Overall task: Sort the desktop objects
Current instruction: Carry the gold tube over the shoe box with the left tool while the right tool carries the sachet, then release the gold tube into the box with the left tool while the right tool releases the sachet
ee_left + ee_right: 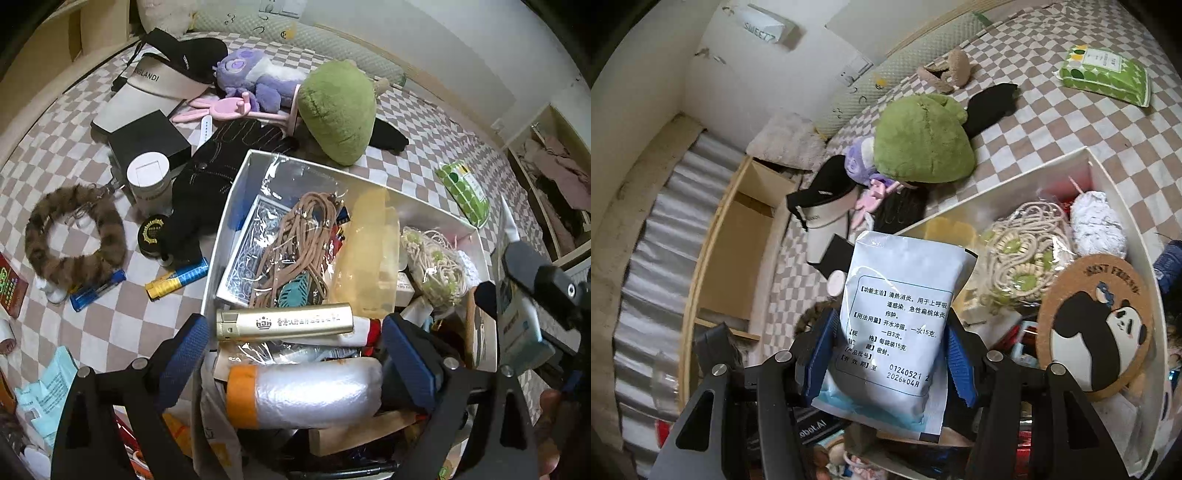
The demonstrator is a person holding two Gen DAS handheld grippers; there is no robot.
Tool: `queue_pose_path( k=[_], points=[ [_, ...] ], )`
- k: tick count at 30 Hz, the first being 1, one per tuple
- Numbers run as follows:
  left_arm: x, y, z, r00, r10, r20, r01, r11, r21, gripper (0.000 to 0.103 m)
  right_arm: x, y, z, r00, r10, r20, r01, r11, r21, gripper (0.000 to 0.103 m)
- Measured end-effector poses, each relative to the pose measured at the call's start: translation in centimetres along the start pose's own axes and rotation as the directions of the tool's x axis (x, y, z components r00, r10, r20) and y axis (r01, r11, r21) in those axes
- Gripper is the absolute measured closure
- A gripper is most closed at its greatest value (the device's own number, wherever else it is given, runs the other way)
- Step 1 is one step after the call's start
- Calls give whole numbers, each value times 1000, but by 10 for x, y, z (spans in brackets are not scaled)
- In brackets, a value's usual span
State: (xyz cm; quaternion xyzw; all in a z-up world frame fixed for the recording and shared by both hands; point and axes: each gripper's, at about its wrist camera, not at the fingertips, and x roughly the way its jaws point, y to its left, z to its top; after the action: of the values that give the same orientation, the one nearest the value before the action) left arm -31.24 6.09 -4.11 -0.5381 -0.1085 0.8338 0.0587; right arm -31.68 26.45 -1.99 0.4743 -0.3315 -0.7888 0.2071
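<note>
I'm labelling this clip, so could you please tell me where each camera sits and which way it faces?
Left wrist: on the left gripper, looking down into the white box over the gold lighter; its blue fingers show, open.
Right wrist: on the right gripper, facing across the box, fingers gripping a medicine sachet.
Shared: the green plush and the box.

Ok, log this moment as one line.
left tongs: open over box | right tongs: shut on sachet | sorting: ongoing
</note>
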Motion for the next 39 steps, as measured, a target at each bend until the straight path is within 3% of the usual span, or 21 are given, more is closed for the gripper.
queue_pose_path(
  k=[3, 8, 11, 14, 16, 19, 22, 23, 25, 27, 28, 35, 39],
  points=[
    [-4, 0, -1, 1000, 0, 11, -1, 1000, 23, 7, 6, 1, 3, 999, 33, -3, -33, 999, 8, 46],
    [-11, -1, -1, 998, 38, 44, -43, 992, 122, 7, 23, -1, 7, 1000, 21, -17, -21, 1000, 18, 46],
    [-9, 4, 0, 999, 32, 37, -37, 990, 133, 7, 34, 1, 7, 1000, -18, -26, 18, 1000, -3, 46],
    [-8, 8, 1, 999, 28, 33, -32, 990, 135, 7, 42, 4, 7, 994, -108, -24, 107, 993, -47, 46],
    [-7, 10, 2, 999, 23, 33, -27, 991, 133, 7, 45, 5, 8, 978, -210, -8, 209, 974, -84, 46],
    [-7, 12, 4, 999, 15, 32, -19, 992, 128, 7, 49, 8, 10, 930, -366, 23, 365, 918, -157, 46],
    [-7, 12, 5, 999, 9, 31, -13, 991, 130, 7, 55, 8, 9, 889, -457, 39, 453, 863, -224, 42],
    [-7, 12, 5, 999, 9, 32, -13, 991, 131, 7, 56, 8, 9, 884, -465, 45, 462, 856, -231, 38],
    [-7, 13, 6, 999, 4, 32, -9, 992, 127, 7, 56, 7, 9, 883, -467, 54, 466, 854, -231, 32],
    [-6, 14, 7, 1000, -3, 30, -1, 993, 120, 7, 55, 7, 10, 888, -458, 52, 457, 862, -219, 12],
    [-6, 14, 7, 1000, -5, 29, 1, 993, 118, 7, 55, 8, 10, 892, -450, 49, 449, 867, -218, 9],
    [-7, 10, 7, 1000, -6, 29, 2, 992, 127, 7, 50, 9, 14, 930, -366, 29, 366, 917, -160, 9],
    [-9, 7, 5, 999, -2, 33, -2, 991, 131, 7, 41, 3, 16, 936, -350, 29, 350, 927, -133, 9]
  ],
)
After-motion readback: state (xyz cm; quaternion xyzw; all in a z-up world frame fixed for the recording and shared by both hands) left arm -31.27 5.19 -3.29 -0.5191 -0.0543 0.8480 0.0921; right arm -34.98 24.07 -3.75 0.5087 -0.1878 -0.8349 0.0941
